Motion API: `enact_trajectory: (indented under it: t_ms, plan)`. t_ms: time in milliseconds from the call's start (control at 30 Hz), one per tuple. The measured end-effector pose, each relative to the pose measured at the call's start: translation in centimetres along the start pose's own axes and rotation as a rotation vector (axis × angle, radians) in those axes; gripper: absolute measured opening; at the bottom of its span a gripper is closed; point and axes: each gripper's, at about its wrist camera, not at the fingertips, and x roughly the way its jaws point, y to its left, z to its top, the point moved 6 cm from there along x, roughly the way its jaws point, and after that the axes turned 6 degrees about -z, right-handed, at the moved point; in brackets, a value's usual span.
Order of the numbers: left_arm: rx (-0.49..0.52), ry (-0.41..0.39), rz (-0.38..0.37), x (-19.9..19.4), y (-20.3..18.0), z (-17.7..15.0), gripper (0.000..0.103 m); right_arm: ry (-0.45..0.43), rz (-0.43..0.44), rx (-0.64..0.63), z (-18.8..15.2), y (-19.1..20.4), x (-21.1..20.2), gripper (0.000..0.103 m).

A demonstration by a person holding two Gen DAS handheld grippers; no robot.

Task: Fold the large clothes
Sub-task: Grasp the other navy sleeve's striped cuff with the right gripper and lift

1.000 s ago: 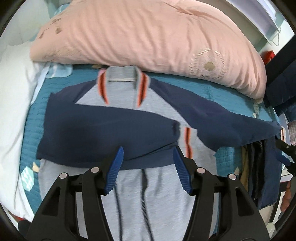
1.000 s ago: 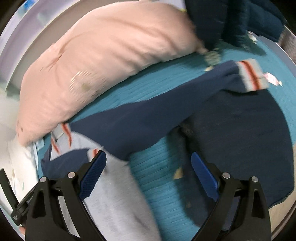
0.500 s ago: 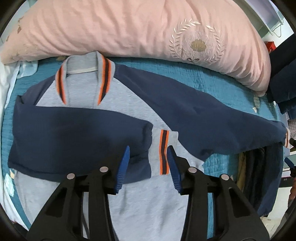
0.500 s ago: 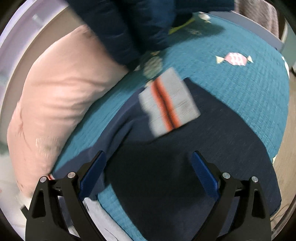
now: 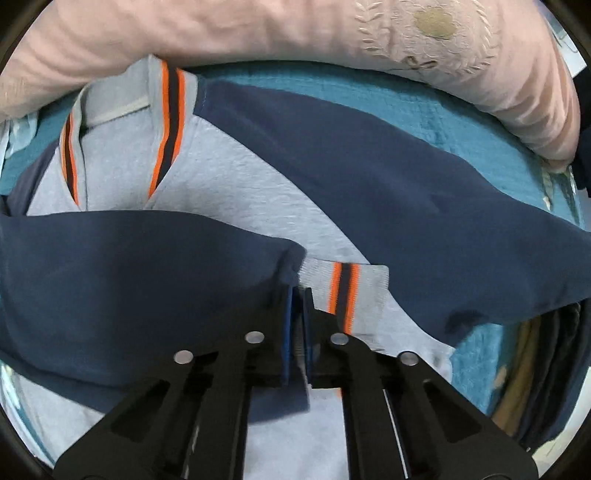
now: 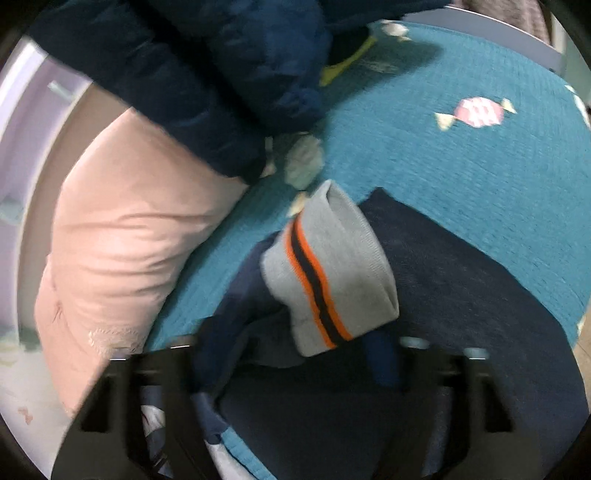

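Grey-and-navy jacket (image 5: 236,192) flat on teal bedspread (image 5: 424,110), below pink pillow (image 5: 258,33). One sleeve (image 5: 129,273) already across chest. Left gripper (image 5: 297,295) just clenched at its cuff seam. Right gripper (image 6: 295,354) just closing around far striped cuff (image 6: 328,269); firm grasp unconfirmed. Second sleeve fold likely next.

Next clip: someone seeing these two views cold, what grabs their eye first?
Probably the grey and navy jacket with orange-striped trim, spread on the teal bedspread below a big pink pillow. In the left wrist view, the left gripper is shut at the cuff of the sleeve folded across the chest. In the right wrist view, the other striped cuff sits lifted just ahead of the right gripper.
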Motion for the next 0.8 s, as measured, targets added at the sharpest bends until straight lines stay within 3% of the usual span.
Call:
enact_trajectory:
  t_ms: [67, 133, 333, 433, 600, 700, 800]
  plan:
    - [-0.023, -0.001, -0.018, 0.0, 0.3, 0.1, 0.006, -0.001, -0.011, -0.031, 0.0, 0.5, 0.0, 0.025]
    - [-0.020, 0.006, -0.024, 0.0, 0.4, 0.3, 0.006, -0.015, -0.001, -0.038, 0.1, 1.2, -0.5, 0.019]
    - [-0.011, -0.001, -0.043, -2.0, 0.0, 0.6, 0.006, -0.038, 0.097, -0.105, -1.0, 5.1, -3.7, 0.016]
    - [0.000, -0.034, -0.063, -4.2, -0.3, 0.7, 0.006, -0.034, 0.161, -0.168, -2.6, 8.4, -5.9, 0.009]
    - [0.022, -0.100, -0.090, -9.0, -0.2, 0.6, 0.006, -0.044, 0.227, -0.300, -6.1, 14.2, -9.0, 0.008]
    - [0.017, -0.152, -0.106, -12.2, 0.3, 0.4, 0.006, -0.006, 0.273, -0.371, -9.4, 18.1, -10.2, 0.008]
    - [0.014, -0.186, -0.096, -15.1, 1.5, 0.1, 0.006, -0.009, 0.279, -0.441, -12.2, 21.3, -11.1, 0.008]
